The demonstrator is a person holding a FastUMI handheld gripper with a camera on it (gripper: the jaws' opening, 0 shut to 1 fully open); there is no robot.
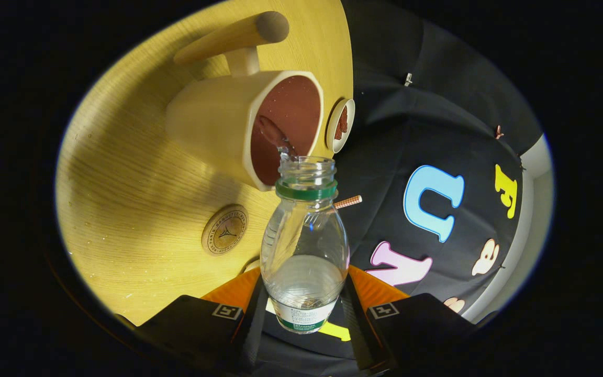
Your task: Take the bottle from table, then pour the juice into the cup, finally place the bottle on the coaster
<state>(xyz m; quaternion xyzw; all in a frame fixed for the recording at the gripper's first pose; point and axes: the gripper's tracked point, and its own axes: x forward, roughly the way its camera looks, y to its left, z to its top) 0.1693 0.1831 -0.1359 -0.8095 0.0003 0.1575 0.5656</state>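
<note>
My gripper (304, 309) is shut on a clear plastic bottle (304, 246) with a green neck ring and no cap, both fingers pressing on its lower body. The whole view is rolled, so the bottle is tilted toward the cup. Its mouth sits at the rim of a cream cup (238, 123) with a brown inside and a long wooden handle. A thin stream of clear liquid runs from the bottle's mouth into the cup. A round wooden coaster (225, 229) lies on the table beside the bottle and just short of the cup.
The light wooden table (123, 173) carries the cup and the coaster. A small white dish (341, 124) with something brown in it stands past the cup near the table's edge. A striped straw (348, 201) pokes out behind the bottle's neck.
</note>
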